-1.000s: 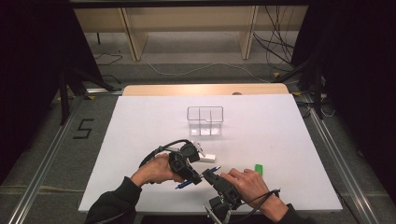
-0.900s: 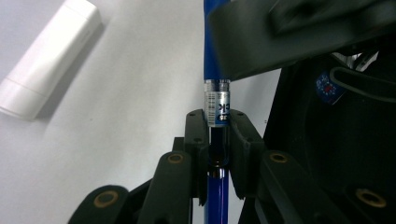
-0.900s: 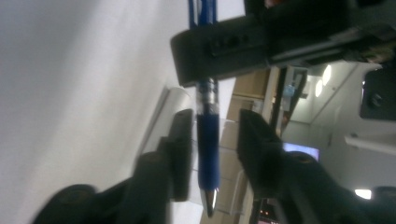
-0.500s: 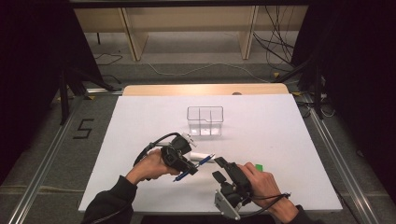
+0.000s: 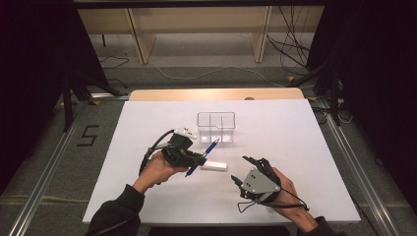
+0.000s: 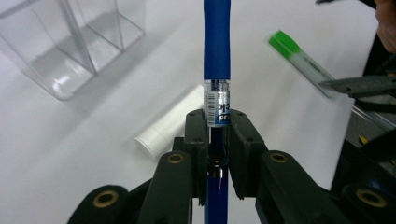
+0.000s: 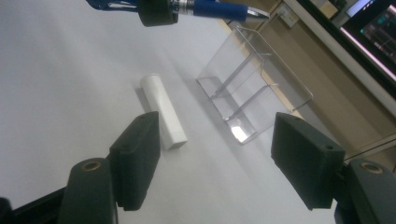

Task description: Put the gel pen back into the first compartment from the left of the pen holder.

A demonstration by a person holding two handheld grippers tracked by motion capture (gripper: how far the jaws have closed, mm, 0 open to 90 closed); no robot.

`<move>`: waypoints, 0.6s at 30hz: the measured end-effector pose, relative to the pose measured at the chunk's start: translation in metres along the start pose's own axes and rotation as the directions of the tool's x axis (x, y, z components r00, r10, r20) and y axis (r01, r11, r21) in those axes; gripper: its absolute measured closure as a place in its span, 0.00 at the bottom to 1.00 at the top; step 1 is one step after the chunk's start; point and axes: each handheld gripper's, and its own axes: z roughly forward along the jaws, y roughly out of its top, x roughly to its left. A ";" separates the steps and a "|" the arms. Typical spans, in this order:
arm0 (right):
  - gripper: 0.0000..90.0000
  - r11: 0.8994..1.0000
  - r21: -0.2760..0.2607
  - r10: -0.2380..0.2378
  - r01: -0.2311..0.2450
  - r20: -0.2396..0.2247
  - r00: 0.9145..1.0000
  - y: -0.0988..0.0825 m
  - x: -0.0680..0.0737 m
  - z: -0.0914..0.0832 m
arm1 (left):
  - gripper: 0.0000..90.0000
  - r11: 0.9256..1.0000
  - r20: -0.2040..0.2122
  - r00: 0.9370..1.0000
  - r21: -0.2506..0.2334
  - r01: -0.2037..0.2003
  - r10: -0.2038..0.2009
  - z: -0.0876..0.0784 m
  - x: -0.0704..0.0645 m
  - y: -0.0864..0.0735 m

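- White worktop point(image 5: 295, 147) on a grey floor, wooden shelving behind.
- My left hand-held gripper point(image 5: 196, 158) is clamped on a blue pen point(image 5: 205, 153), held above the worktop between the clear divided container point(image 5: 216, 127) and the white tube point(image 5: 213, 166).
- My right hand-held gripper point(image 5: 241, 172), jaws just opened wide, holds nothing.
- Green-capped marker point(image 6: 299, 55) lies near my right hand point(image 5: 282, 189).
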 end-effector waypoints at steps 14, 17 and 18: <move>0.33 0.972 -0.008 0.232 -0.234 -0.127 0.964 -0.008 -0.013 -0.003 | 0.88 0.956 -0.093 0.987 -0.277 0.099 -0.129 -0.011 0.020 0.002; 0.32 0.953 -0.004 0.298 -0.303 -0.158 0.941 -0.010 -0.016 -0.002 | 0.88 0.947 -0.111 0.984 -0.306 0.099 -0.139 -0.010 0.024 0.004; 0.32 0.948 -0.004 0.313 -0.318 -0.164 0.935 -0.010 -0.017 -0.002 | 0.88 0.944 -0.111 0.983 -0.313 0.105 -0.146 -0.010 0.024 0.005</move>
